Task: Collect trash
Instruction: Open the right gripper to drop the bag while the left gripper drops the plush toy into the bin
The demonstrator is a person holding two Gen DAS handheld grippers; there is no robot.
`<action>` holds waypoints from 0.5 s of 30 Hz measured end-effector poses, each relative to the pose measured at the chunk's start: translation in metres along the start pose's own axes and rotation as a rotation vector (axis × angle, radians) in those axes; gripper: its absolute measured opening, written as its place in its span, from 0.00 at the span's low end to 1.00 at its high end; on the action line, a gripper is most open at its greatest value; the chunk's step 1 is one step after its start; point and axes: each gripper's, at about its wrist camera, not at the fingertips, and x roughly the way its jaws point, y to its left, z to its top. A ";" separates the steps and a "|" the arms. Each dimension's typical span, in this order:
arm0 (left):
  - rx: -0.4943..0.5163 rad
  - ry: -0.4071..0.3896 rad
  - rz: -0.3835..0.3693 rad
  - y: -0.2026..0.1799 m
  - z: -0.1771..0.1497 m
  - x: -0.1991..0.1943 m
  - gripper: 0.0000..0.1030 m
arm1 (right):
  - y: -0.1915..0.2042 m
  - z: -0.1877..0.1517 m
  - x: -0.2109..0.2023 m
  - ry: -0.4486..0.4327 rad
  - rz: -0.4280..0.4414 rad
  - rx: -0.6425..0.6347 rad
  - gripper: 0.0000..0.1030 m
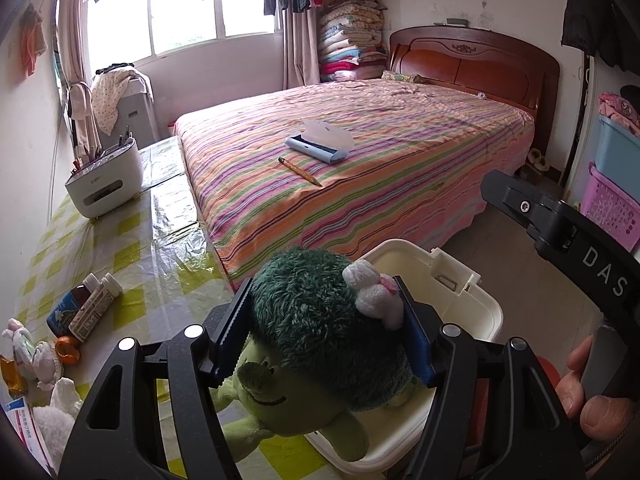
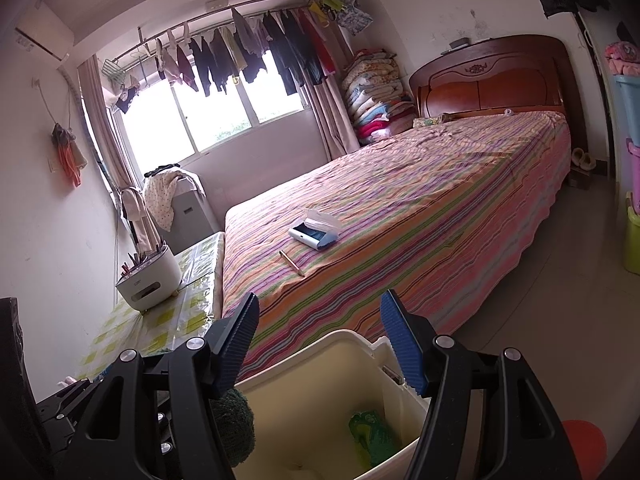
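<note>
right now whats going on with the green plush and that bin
A person is working two grippers. The left hand-held gripper has the green plush toy between its jaws, over the open cream bin beside the bed. The right hand-held gripper is open with nothing in it above the bin, where something green already lies.

White letters "DAS" on the black arm of the right gripper. Small print on the bottles and the white holder too blurred to read.

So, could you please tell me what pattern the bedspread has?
The bedspread has multicoloured stripes of pink, orange, green and purple; clearest from the left wrist.
</note>
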 end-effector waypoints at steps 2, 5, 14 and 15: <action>0.001 0.002 0.003 -0.001 0.000 0.001 0.64 | 0.000 0.000 -0.001 -0.001 0.004 0.003 0.60; 0.007 0.007 0.009 -0.002 0.001 0.002 0.68 | 0.000 0.000 0.000 0.000 0.006 0.004 0.60; 0.062 -0.056 0.069 0.003 0.005 -0.019 0.82 | 0.004 0.000 0.000 0.001 0.020 0.004 0.60; 0.066 -0.061 0.076 0.007 0.004 -0.023 0.82 | 0.006 0.000 0.000 0.002 0.023 0.001 0.60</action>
